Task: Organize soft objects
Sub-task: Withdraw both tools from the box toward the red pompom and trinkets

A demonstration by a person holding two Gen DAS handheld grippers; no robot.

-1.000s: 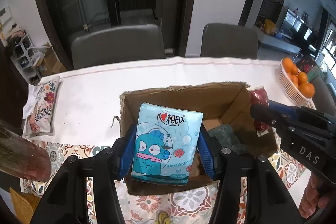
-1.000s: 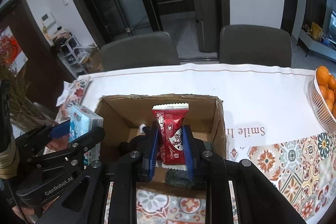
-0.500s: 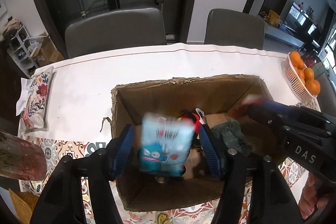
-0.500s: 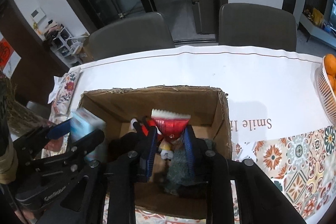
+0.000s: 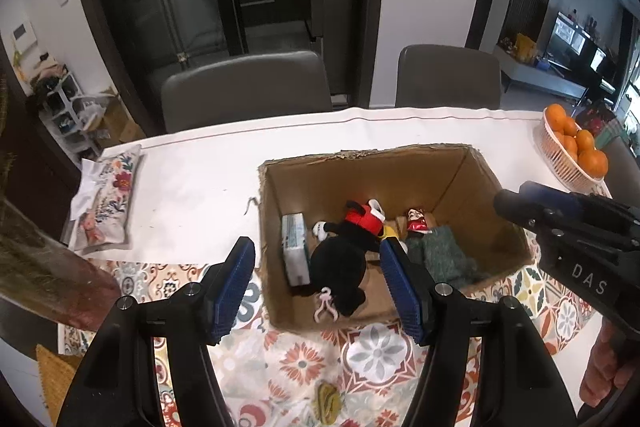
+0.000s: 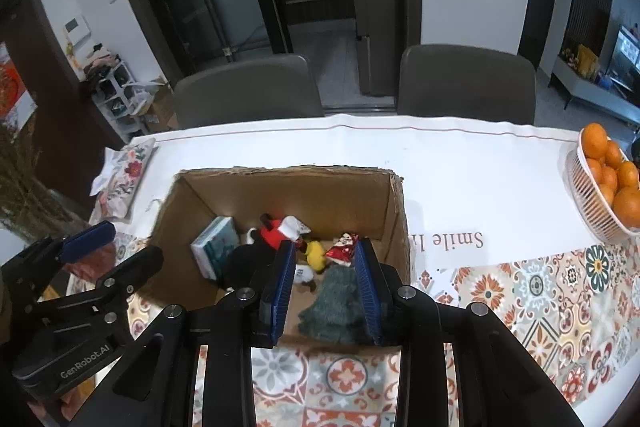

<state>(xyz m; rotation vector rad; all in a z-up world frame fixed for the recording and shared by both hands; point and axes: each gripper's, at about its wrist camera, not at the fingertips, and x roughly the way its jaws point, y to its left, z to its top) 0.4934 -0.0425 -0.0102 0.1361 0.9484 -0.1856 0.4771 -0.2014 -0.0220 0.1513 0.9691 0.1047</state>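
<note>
Both grippers – left gripper (image 5: pixel 316 281), right gripper (image 6: pixel 326 281) – spread, empty, above cardboard box (image 5: pixel 448 171). Tissue pack (image 5: pixel 295 253), snack packet (image 6: pixel 343 249) lie inside. Risk: floral pouch (image 5: pixel 107 199) gets missed – well apart, left.

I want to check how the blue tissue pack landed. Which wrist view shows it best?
The right wrist view: the tissue pack leans on the cardboard box's left wall, printed face visible. The left wrist view shows the pack mostly edge-on beside the black plush toy.
</note>
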